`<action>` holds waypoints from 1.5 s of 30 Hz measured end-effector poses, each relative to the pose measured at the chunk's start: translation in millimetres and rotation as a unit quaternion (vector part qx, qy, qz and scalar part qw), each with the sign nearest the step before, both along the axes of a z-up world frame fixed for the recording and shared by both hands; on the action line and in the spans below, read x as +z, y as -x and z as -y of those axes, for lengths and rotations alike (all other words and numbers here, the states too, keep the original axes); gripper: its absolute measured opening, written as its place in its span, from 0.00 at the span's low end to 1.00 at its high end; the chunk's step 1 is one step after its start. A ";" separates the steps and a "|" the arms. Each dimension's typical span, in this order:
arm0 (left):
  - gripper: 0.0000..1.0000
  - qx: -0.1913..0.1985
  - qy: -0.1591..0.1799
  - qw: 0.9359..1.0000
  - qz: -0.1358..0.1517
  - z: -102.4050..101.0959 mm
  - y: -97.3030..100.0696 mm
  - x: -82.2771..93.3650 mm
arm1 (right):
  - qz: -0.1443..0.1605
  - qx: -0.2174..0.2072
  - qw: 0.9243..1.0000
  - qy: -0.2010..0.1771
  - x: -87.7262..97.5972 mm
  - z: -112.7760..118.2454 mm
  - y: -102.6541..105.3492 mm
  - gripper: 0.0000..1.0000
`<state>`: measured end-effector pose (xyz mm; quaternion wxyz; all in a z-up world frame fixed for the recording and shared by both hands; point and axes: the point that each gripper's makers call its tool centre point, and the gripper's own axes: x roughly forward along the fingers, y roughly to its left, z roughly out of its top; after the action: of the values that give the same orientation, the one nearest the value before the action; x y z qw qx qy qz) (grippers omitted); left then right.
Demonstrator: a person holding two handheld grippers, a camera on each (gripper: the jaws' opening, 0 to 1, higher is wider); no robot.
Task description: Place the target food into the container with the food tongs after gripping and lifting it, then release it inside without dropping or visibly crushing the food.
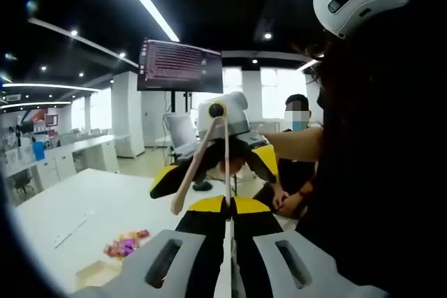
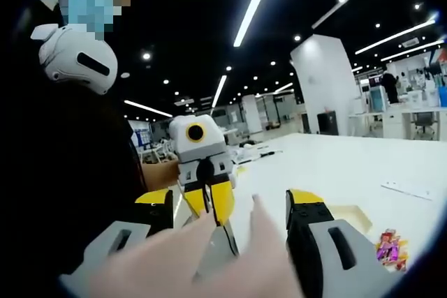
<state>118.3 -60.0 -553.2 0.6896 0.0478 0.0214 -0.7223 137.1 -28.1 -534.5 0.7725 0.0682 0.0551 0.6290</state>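
Lying on the white table, bright wrapped candies sit well below both raised grippers. Left gripper pinches the food tongs handle, jaws nearly closed. Right gripper gapes wide, holding nothing, a blurred hand between its jaws.

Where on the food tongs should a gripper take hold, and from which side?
Mid-length, across both arms of the food tongs, coming at their flat outer faces: the arms splay from a joined end, so squeezing likely closes the tips. The left gripper pinches one arm.
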 end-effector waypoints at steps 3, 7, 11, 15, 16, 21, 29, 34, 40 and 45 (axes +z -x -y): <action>0.00 -0.001 -0.007 1.000 0.001 -0.2 1.0 -0.8 | -0.002 0.004 1.000 0.015 -4.4 -0.5 1.6 0.57; 0.00 -0.002 -0.016 1.000 0.003 -1.5 1.7 -3.1 | -0.003 0.011 1.000 0.024 -9.9 0.0 3.5 0.53; 0.00 -0.003 -0.025 1.000 0.003 -0.3 2.7 -7.0 | 0.001 0.012 1.000 0.026 -10.8 -1.5 4.3 0.49; 0.00 -0.005 -0.031 0.999 0.003 -0.3 3.2 -8.6 | 0.009 0.016 0.999 0.031 -11.6 -2.6 5.4 0.44; 0.00 -0.006 -0.033 0.999 0.002 -0.3 3.7 -8.9 | 0.011 0.015 0.999 0.034 -12.3 -2.2 5.1 0.43; 0.00 -0.010 -0.034 0.999 -0.005 -0.7 5.2 -8.3 | 0.017 0.016 0.999 0.038 -13.0 -1.7 5.7 0.39; 0.00 -0.020 -0.035 0.999 -0.028 -3.4 6.8 -5.7 | 0.019 0.021 0.999 0.031 -9.7 -3.8 9.5 0.38; 0.00 -0.031 -0.038 0.998 -0.046 -4.6 8.5 -5.6 | 0.019 0.024 0.999 0.027 -8.4 -5.0 11.1 0.37; 0.00 -0.040 -0.041 0.997 -0.052 -4.3 12.1 -3.7 | 0.021 0.025 0.999 0.021 -5.8 -4.8 12.5 0.30; 0.00 -0.040 -0.044 0.997 -0.046 -4.4 12.1 -3.0 | 0.020 0.026 0.999 0.018 -5.4 -4.8 12.7 0.30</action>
<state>106.2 -55.7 -556.2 0.6556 0.0462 0.0829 -0.7491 124.4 -23.3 -539.9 0.7582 0.0405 0.0531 0.6486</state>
